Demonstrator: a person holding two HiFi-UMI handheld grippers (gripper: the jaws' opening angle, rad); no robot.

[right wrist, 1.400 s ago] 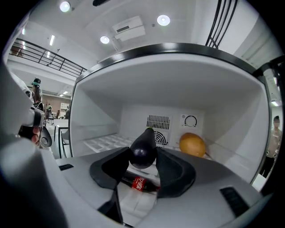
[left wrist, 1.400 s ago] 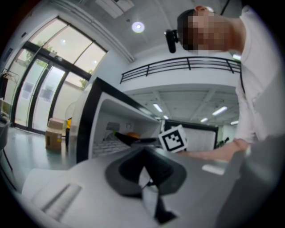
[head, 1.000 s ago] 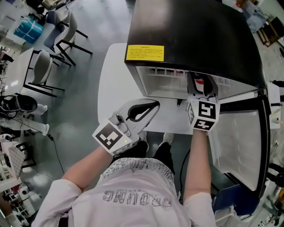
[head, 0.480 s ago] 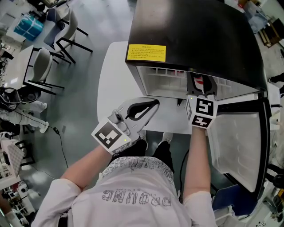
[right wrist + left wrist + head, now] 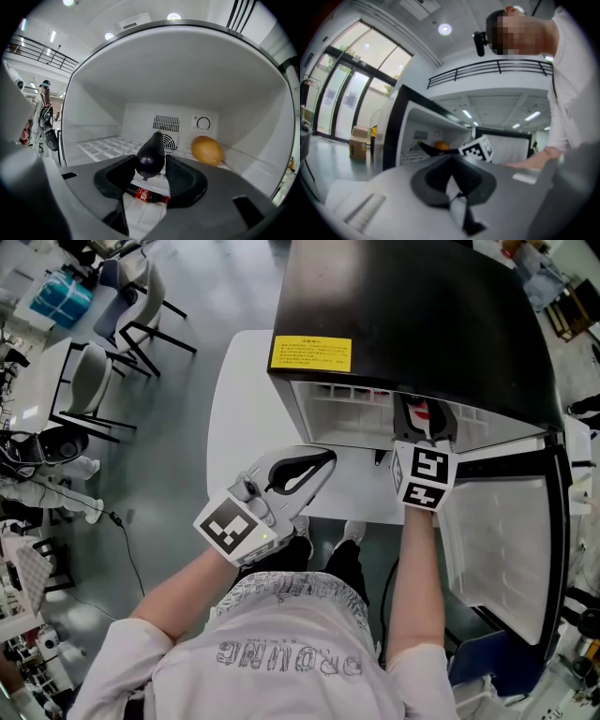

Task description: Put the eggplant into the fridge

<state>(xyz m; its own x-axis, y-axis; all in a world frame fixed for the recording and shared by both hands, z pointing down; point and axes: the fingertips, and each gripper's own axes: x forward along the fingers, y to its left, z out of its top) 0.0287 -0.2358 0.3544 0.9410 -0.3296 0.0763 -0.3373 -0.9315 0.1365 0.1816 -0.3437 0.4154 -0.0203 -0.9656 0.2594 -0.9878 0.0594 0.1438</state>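
A dark purple eggplant is held stem-end forward between the jaws of my right gripper, which is shut on it. It hangs inside the open fridge, above the white wire shelf. In the head view my right gripper reaches into the fridge opening, and the eggplant is hidden there. My left gripper rests low over the white table in front of the fridge. Its jaws are shut with nothing in them.
An orange fruit lies at the back right of the shelf. A cola bottle lies below the jaws. The fridge door stands open to the right. Chairs stand on the floor to the left.
My right gripper with the eggplant has edged slightly further into the fridge. The left gripper has not moved.
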